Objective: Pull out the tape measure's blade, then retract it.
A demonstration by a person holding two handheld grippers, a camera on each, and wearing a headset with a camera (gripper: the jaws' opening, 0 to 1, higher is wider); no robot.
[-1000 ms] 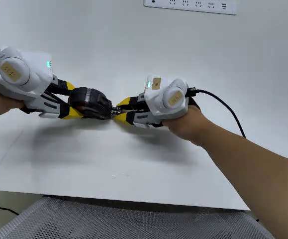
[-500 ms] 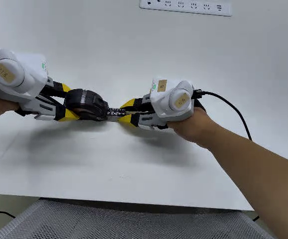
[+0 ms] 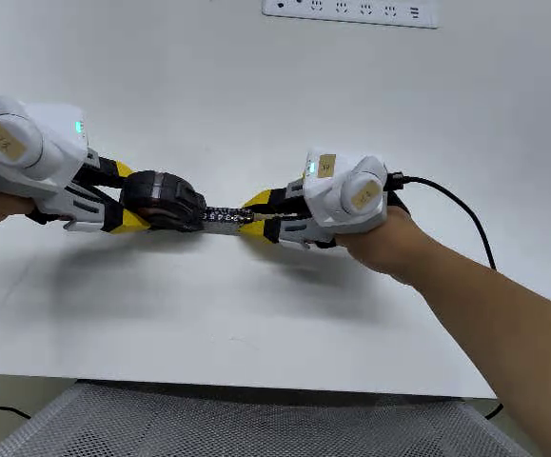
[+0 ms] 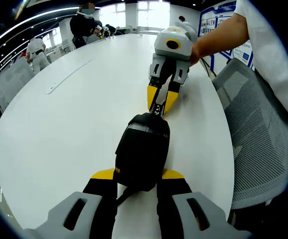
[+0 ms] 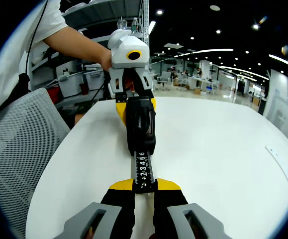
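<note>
Black tape measure, gripped by its case in the clenched left claw, is held low over the white worktop; whether it touches the surface cannot be told. Right claw is clenched on the tip of the blade, a short numbered length of which spans the gap between the claws.

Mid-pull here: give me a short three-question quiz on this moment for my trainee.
1. True or false: the left gripper is shut on the black tape measure case.
2. What grips the end of the black numbered blade? A. the right gripper B. a bare hand C. nothing
3. Name the thing at the white table's far edge in the head view.
Key: 1 true; 2 A; 3 a white power strip.
</note>
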